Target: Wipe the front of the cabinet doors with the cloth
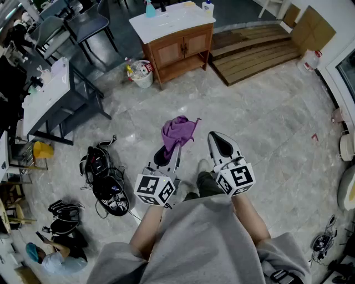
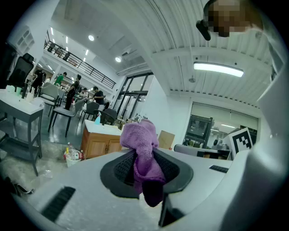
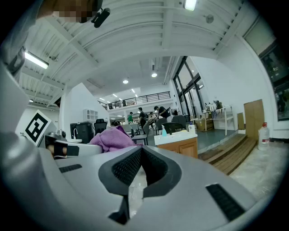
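**Between my left jaws: purple cloth, held for the wipe, cabinet well apart**

**Item.** Cloth (image 2: 143,153), purple, soft pile, bunched. It is pinched in my left gripper (image 1: 173,148), whose jaws are closed on its middle.

**Lie of the item.** Its long axis runs up and down through the pinch. The fuller wad stands above the jaws and leans forward toward the cabinet. A shorter, darker tail hangs below them. No flat face is presented; it is a lump, not a pad.

**Second tool.** My right gripper (image 3: 141,166) has its jaws together at the tips with nothing between them. It is carried just beside the left, at about the same height.

**Target.** Cabinet doors (image 1: 183,49), a wooden pair under a white top. They are well ahead of me across the pale floor (image 1: 266,122) and face me slightly askew. A spray bottle (image 1: 150,8) stands on the top. A small bucket (image 1: 142,73) of bottles sits near the cabinet's left corner, and wooden steps (image 1: 255,52) lie to its right.

**Handling note (judgement).**
- The step in hand looks like the approach, with no wiping begun.
- I should close the gap and come down to door height.
- The upper wad, not the jaw tips, should meet the wood.
- I should then stroke along each panel with light, even pressure.
- The grip is narrow, so a hard drag could pull the cloth free.
- I should stay clear of the bucket.
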`<state>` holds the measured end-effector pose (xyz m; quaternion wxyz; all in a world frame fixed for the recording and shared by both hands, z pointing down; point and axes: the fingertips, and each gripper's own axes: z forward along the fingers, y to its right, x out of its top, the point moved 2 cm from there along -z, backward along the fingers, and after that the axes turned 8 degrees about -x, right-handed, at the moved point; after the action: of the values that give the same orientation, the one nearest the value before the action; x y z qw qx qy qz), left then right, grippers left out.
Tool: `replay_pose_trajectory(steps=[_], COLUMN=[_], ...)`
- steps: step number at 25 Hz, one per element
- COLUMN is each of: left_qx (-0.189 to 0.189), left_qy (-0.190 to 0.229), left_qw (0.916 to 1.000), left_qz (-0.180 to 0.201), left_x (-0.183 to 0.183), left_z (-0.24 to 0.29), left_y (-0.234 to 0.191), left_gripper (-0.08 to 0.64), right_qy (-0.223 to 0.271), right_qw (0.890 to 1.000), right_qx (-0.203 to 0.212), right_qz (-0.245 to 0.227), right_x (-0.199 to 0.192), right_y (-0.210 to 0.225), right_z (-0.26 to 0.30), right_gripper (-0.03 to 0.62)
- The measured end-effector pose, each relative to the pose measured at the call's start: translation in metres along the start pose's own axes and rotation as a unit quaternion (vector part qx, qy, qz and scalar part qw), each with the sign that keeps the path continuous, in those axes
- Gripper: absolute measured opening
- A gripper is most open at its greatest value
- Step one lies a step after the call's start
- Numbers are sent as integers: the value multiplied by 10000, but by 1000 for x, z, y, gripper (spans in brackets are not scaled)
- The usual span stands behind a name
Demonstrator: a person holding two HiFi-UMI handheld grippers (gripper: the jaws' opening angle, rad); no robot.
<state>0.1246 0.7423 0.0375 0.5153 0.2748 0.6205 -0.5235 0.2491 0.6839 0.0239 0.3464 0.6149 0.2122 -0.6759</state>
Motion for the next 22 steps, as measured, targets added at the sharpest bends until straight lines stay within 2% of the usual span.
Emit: replay_pose_trajectory(steps=[11,22], left_qx=[93,240], left_qy=[-104,-193], left_qw=[9998,9994], left_qz=[126,153], left_x=[16,37], left_z=[51,133], left_y=[-47,-85], left_gripper=[83,83], right_qy=[34,99], right_qw=[9998,9991], right_qx=[134,356], right_qz=[123,197], right_x=[0,17], right_y=[25,78], right_z=[72,143], right_gripper=[9,9])
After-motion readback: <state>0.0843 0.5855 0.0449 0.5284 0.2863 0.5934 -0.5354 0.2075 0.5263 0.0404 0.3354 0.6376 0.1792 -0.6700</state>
